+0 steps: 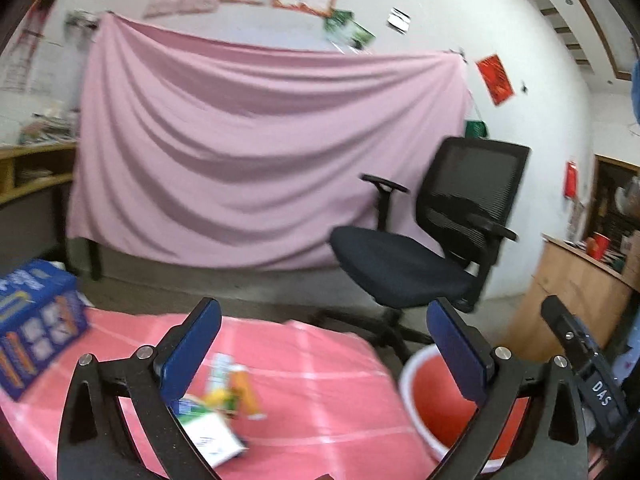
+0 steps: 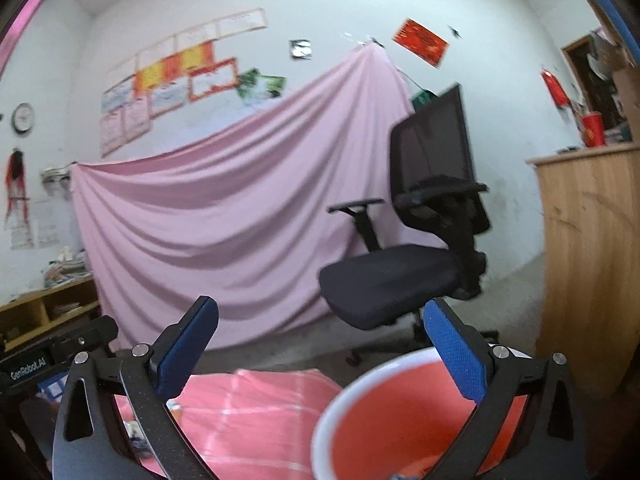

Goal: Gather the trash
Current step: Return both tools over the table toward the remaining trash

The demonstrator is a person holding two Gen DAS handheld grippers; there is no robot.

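At lower right of both views, the red bucket (image 2: 400, 412) sits beside the pink-clothed table (image 1: 320, 420) to receive trash (image 1: 224, 404), while left tongs (image 1: 324, 348) and right tongs (image 2: 320, 348) gape wide, gripping nothing.

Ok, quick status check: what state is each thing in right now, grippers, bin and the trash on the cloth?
left gripper: open, nothing between the pads
right gripper: open, empty, above the bin
red bin: upright, uncovered, beside the table
trash pile: lying loose on the pink cloth, not yet collected
blue box: standing on the cloth
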